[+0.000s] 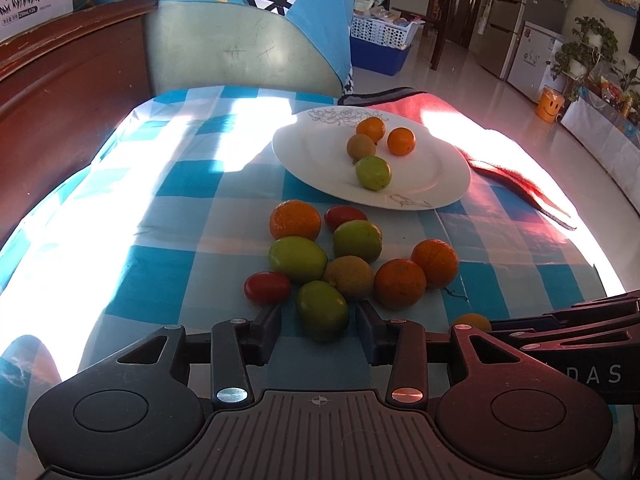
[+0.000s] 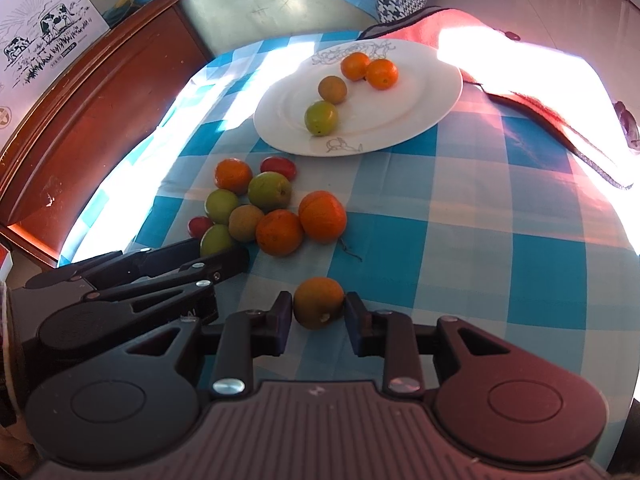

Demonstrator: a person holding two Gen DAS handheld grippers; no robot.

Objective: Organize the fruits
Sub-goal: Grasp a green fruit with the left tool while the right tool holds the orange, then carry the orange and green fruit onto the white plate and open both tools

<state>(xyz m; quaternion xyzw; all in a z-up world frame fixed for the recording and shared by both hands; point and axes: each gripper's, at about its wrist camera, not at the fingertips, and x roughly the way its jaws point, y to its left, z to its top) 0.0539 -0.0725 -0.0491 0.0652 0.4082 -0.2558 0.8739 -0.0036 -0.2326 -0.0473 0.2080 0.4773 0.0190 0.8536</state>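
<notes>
A small orange fruit (image 2: 319,302) sits on the checked cloth near the front edge of the desk (image 2: 480,216), apart from the others, and the right gripper (image 2: 319,312) is clamped on it, one pad against each side. To its left lies the loose cluster of fruit – three oranges, several green ones, a brownish one (image 2: 246,223) and two small red ones – all touching or nearly so. The nearest green fruit (image 1: 322,309) of that cluster lies between the fingers of the left gripper (image 1: 319,318); the jaws stand apart and a sliver of cloth shows on either side of the fruit, so the pads do not press on it. In the right wrist view the left gripper reaches in from the left edge, just beside the right one.

Beyond the cluster stands a white plate (image 1: 320,160) with line drawings on its rim. On it lie two small oranges (image 1: 401,141) side by side at the back, a brown fruit (image 1: 361,147) just in front, and a green fruit (image 1: 373,173) nearest the cluster.

A red cloth (image 1: 500,160) lies past the plate on the right – partly washed out by sunlight. Behind the desk stand a chair back (image 1: 240,52) draped with blue fabric and a dark wooden board (image 1: 72,80).
</notes>
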